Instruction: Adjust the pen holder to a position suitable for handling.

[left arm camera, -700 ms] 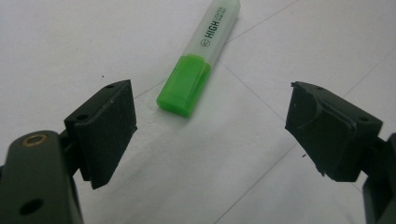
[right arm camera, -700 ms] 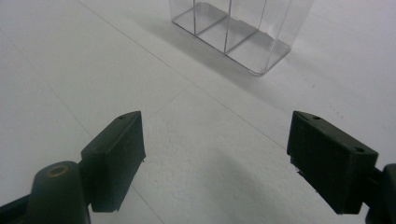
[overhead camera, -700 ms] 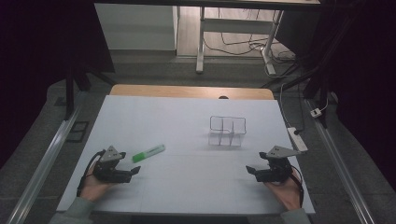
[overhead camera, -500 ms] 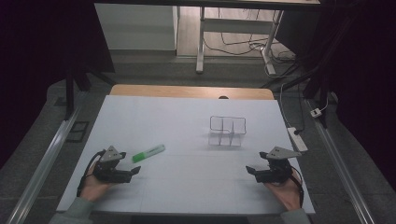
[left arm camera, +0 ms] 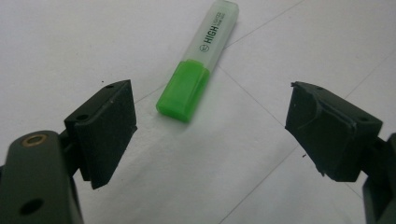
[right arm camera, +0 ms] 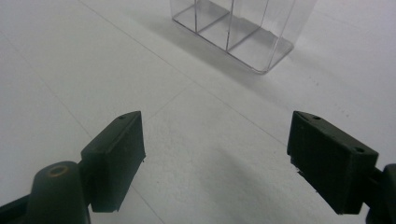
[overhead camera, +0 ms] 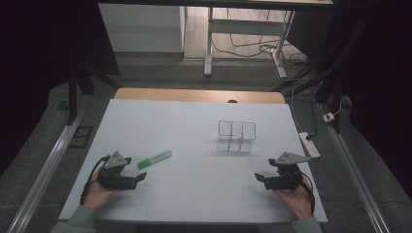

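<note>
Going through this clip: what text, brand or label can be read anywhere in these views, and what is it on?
"HIGH": printed in dark capitals along the clear barrel of the green highlighter, after a small round logo too small to read.
A smaller line of print beside "HIGH" is too blurred to read.
The clear divided box bears no text.

Highlighter (overhead camera: 154, 158) on desk (overhead camera: 194, 111) left of centre, just ahead of left tool (overhead camera: 141, 176), divided box (overhead camera: 236, 136) farther back toward right, right tool (overhead camera: 258, 177) near right edge.

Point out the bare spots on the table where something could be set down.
Widest: the table stretch between left hand-held gripper and right hand-held gripper. Also bare: the far left, beyond the highlighter. Tighter around the clear box.
</note>
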Demonstrator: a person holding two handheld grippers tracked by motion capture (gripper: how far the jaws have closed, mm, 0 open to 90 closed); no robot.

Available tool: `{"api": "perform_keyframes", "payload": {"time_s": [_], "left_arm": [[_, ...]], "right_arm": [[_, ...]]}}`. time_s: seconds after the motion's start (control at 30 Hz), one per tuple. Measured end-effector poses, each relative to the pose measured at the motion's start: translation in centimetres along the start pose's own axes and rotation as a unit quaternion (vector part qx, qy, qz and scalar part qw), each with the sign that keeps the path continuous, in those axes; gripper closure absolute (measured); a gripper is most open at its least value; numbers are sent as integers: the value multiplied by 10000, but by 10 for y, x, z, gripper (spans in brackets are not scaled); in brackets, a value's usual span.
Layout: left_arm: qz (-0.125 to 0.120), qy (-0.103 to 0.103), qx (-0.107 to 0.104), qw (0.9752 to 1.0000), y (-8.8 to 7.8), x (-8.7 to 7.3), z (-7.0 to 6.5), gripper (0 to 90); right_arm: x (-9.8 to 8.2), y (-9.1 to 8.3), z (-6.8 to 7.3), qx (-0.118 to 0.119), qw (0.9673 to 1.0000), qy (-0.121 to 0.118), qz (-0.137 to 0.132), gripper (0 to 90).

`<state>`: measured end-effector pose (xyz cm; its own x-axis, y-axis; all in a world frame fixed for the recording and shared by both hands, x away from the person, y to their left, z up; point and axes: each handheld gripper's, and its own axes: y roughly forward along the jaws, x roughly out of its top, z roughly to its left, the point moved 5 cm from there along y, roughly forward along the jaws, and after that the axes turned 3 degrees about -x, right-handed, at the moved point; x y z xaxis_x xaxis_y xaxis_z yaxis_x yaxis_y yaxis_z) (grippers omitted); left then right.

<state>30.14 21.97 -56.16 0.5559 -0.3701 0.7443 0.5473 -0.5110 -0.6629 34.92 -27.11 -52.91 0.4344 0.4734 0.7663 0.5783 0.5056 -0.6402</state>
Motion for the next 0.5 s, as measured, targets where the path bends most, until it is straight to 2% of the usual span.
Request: {"api": "perform_keyframes", "payload": {"time_s": [0.2, 0.5], "left_arm": [[4, -5, -4, 10000, 1, 0, 0, 160], [28, -12, 2, 10000, 0, -2, 0, 157]], "right_arm": [[3, 2, 0, 8, 10000, 13, 42, 193], [18, 8, 1, 6, 9999, 84, 88, 242]]}}
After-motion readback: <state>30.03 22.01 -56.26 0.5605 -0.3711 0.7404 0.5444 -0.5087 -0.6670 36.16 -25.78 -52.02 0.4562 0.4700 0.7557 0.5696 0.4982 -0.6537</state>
